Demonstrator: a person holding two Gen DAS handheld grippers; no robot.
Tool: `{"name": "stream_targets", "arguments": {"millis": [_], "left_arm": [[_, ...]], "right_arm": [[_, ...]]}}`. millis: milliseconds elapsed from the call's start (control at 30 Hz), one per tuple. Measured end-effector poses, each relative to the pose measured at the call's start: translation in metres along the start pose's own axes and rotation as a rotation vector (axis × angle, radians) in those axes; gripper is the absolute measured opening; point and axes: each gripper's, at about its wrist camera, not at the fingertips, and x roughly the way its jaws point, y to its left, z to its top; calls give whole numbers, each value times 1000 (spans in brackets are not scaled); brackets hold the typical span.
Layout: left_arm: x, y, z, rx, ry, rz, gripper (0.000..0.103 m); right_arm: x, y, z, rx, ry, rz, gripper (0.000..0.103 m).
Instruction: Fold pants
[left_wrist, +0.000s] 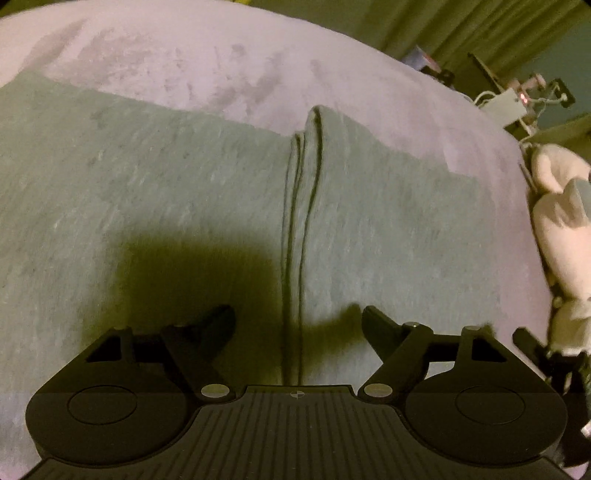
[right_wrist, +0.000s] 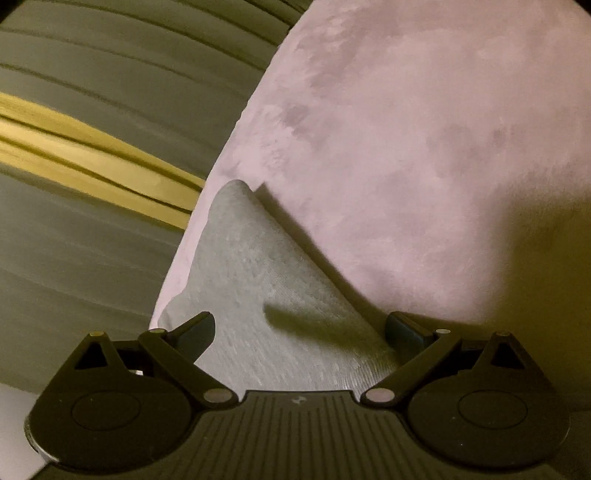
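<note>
Grey pants (left_wrist: 166, 206) lie spread flat on a pink bed cover (left_wrist: 221, 55) and fill most of the left wrist view. Stacked fabric edges (left_wrist: 299, 206) run down their middle as dark lines. My left gripper (left_wrist: 297, 321) hangs just above these lines, open, its fingers on either side of them and nothing pinched. In the right wrist view a pointed corner of the pants (right_wrist: 251, 266) lies near the cover's left edge. My right gripper (right_wrist: 303, 328) stands wide open over this corner, with its fingertips (right_wrist: 199, 326) spread apart and gripping nothing.
A white plush toy (left_wrist: 561, 206) lies off the cover's right edge, with cables and a small white box (left_wrist: 506, 105) behind it. Left of the cover's edge (right_wrist: 221, 155), the right wrist view shows grey surfaces with a yellow strip (right_wrist: 92, 162).
</note>
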Motion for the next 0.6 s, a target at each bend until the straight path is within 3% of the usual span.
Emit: {"name": "stream_targets", "arguments": {"millis": [100, 267, 367, 400, 433, 500, 600], "left_arm": [[9, 4, 6, -48, 28, -117, 67], [23, 1, 11, 2, 33, -142, 66], [28, 11, 16, -63, 40, -179, 65], [28, 16, 18, -95, 40, -191, 58], [27, 17, 18, -106, 40, -192, 42], [27, 17, 17, -74, 42, -177, 26], [18, 17, 10, -32, 8, -194, 24]], "right_arm": [[1, 0, 1, 14, -10, 9, 99], [5, 2, -1, -6, -21, 2, 99], [4, 2, -1, 2, -24, 13, 99], [4, 2, -1, 3, -26, 18, 99], [4, 2, -1, 0, -27, 19, 99], [2, 3, -2, -12, -30, 16, 99], [4, 5, -3, -21, -36, 12, 99]]}}
